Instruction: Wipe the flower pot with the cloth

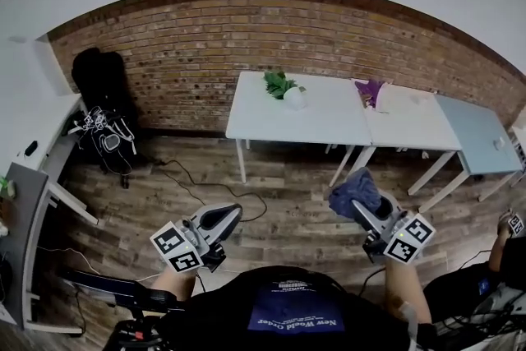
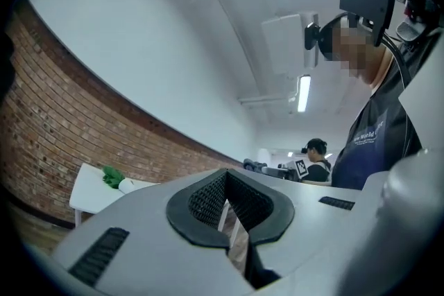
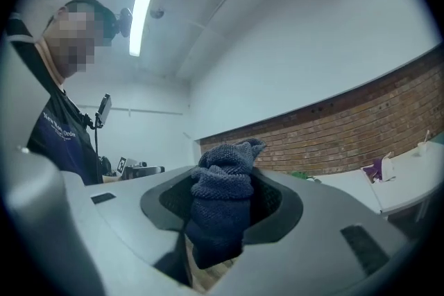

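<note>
Dark-blue knitted cloth [image 3: 222, 201] sits clamped in right gripper [image 3: 223, 218], well apart from white flower pot [image 1: 294, 99] at desk's [image 1: 329, 123] far edge; left gripper [image 2: 229, 215] closed.

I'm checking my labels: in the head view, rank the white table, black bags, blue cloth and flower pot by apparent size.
1. white table
2. black bags
3. blue cloth, held nearer the camera, so it looks inflated
4. flower pot
</note>
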The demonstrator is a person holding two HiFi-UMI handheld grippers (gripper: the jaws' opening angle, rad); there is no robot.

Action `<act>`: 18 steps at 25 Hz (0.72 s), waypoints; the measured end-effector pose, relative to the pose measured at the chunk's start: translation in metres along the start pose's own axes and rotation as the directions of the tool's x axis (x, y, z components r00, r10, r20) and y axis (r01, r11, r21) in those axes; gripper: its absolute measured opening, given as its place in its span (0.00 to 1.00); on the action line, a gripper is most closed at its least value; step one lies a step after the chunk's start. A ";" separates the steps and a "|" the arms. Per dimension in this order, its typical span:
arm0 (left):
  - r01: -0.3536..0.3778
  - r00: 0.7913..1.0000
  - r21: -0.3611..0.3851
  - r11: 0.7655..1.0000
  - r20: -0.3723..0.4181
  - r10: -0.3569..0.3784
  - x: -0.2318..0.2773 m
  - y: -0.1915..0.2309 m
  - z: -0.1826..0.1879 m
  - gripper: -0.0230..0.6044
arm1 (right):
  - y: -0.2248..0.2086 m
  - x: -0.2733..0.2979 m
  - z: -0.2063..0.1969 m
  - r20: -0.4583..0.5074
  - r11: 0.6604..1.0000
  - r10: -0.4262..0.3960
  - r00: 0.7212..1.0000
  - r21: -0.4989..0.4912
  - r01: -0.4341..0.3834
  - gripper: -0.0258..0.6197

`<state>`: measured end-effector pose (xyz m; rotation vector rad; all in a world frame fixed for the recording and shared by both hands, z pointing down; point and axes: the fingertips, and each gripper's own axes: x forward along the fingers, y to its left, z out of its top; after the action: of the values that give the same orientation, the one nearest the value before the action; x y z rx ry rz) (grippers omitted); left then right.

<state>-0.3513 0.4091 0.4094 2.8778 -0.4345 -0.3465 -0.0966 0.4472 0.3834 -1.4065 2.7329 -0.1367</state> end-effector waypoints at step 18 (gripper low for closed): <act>-0.115 0.993 -0.004 0.993 -0.018 0.114 0.111 0.151 -0.012 0.04 | -0.178 0.113 -0.015 -0.018 0.996 0.077 0.997 0.036 -0.076 0.29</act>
<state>-0.2845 0.2354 0.4349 2.8331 -0.5916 -0.3022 -0.0202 0.2530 0.4156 -1.2963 2.7814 -0.1948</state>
